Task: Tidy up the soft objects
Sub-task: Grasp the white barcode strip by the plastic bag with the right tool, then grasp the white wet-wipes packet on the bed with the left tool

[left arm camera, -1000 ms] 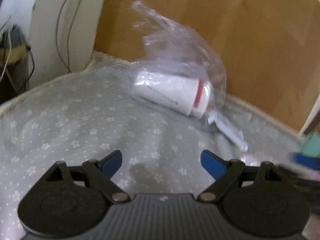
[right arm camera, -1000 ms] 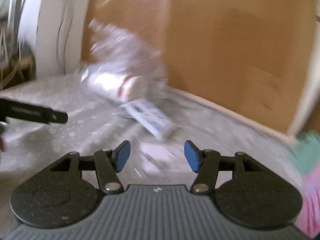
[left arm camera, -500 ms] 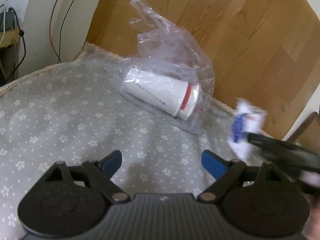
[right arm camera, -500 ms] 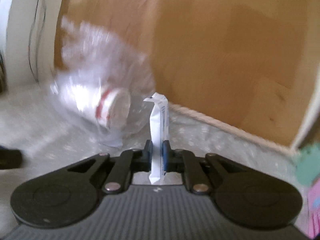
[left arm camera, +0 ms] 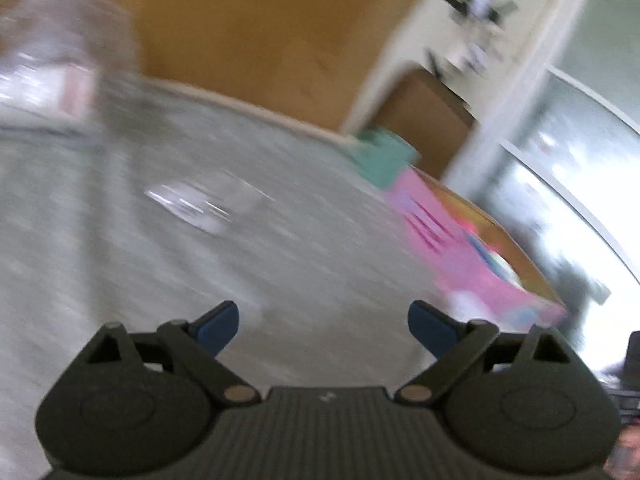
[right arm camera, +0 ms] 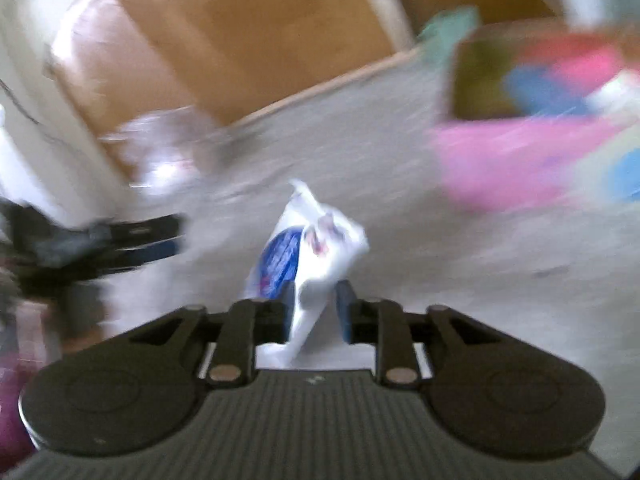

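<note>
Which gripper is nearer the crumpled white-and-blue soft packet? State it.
Right. The white-and-blue packet sits between the right gripper jaws, which have just been opening. The left gripper is open and empty, off to the packet's left over the grey floral cloth.

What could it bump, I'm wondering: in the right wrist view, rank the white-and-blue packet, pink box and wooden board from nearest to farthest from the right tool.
1. white-and-blue packet: between the right tool's jaws, which have just been opening.
2. pink box: upper right.
3. wooden board: behind, at top.
</note>
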`<state>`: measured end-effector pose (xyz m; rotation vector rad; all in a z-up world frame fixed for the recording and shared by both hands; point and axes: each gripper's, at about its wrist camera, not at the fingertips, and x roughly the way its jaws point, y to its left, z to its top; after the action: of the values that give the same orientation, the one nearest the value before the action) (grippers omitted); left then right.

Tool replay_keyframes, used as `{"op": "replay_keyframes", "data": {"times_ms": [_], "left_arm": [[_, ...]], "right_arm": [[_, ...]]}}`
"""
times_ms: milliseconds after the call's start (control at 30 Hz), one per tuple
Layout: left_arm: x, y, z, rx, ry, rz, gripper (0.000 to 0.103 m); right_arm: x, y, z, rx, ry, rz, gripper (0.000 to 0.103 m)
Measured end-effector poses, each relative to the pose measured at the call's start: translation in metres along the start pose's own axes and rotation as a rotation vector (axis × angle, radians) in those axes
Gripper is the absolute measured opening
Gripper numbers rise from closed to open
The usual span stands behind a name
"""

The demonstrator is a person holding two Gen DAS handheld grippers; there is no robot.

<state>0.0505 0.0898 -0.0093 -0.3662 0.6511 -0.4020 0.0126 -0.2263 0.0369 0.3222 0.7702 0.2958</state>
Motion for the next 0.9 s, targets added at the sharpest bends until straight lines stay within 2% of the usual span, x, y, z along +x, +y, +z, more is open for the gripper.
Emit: {"op": "replay_keyframes", "data": {"times_ms": [33,67,167,233,300,367,433,500,533,567,600,700,800,900], "left_arm": [[0.006,-0.016,-0.006,0.01,0.028,-0.034,0.095],[0.01,-0.028,-0.011,0.013,0.053,-0.057,0.095],[0.02,-0.061,-0.022,0.045,0.109,-0.106,0.095],[0.026,-0.081,-0.025,0.109,0.124,-0.103,0.096],[0.034,-0.098,-0.025,0.162,0.143,-0.087,0.098],[0.046,-0.113,-0.025,0.205,0.177,-0.108,0.098],[0.061,-0.127,-0.03,0.283,0.206,-0.075,0.092],[0.076,-0.13,-0.039,0.316,0.251,-0.042,0.088],[0.077,-0.132,-0.043,0.33,0.235,-0.042,0.083],[0.078,-0.136,-0.046,0.344,0.246,-0.05,0.079],[0.076,-0.141,-0.049,0.357,0.254,-0.061,0.079],[0.068,-0.15,-0.052,0.314,0.278,-0.071,0.079],[0.053,-0.154,-0.047,0.285,0.216,-0.093,0.079],[0.037,-0.166,-0.044,0.271,0.142,-0.127,0.08]], "right_arm": [[-0.009,-0.002,-0.006,-0.043,-0.044,-0.071,0.047],[-0.017,-0.002,-0.011,-0.068,-0.074,-0.098,0.047],[-0.028,0.002,-0.026,-0.117,-0.078,-0.045,0.052],[-0.023,0.015,-0.035,-0.202,-0.061,-0.049,0.065],[-0.012,0.029,-0.043,-0.302,-0.062,-0.087,0.075],[-0.001,0.035,-0.049,-0.348,-0.057,-0.116,0.08],[0.011,0.036,-0.049,-0.355,-0.032,-0.104,0.082],[0.017,0.035,-0.048,-0.369,-0.056,-0.094,0.077],[0.017,0.035,-0.046,-0.364,-0.06,-0.077,0.057],[0.017,0.034,-0.043,-0.355,-0.062,-0.057,0.051],[0.017,0.034,-0.04,-0.351,-0.07,-0.085,0.047],[0.01,0.028,-0.037,-0.341,-0.106,-0.058,0.047],[-0.004,0.033,-0.039,-0.367,-0.167,-0.097,0.035],[-0.022,0.028,-0.034,-0.328,-0.222,-0.087,0.032]]}}
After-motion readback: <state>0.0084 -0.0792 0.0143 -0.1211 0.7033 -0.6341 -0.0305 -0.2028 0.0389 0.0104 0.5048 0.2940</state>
